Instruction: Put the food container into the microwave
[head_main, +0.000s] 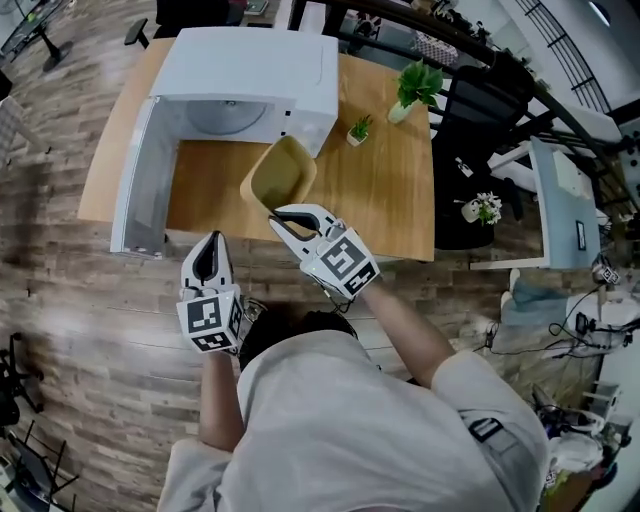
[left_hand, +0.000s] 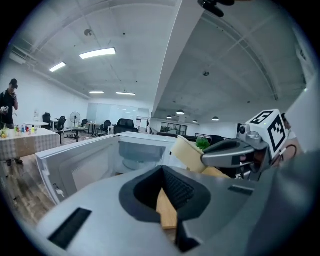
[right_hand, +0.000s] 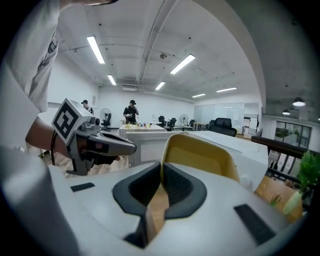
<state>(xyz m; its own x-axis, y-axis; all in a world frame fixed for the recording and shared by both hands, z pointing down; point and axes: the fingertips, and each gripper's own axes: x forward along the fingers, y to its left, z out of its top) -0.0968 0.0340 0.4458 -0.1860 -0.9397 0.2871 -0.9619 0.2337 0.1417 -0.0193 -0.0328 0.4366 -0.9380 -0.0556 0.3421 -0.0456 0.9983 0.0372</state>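
The yellow food container hangs tilted above the wooden table, just in front of the white microwave. The microwave's door is swung open to the left. My right gripper is shut on the container's near rim; in the right gripper view the rim sits pinched between the pads, with the container rising ahead. My left gripper is at the table's front edge, left of the container, shut with nothing in it. The left gripper view shows the open microwave and the container to the right.
Two small potted plants stand on the table right of the microwave. A black chair is beyond the table's right end. People stand far off across the room. Wooden floor surrounds the table.
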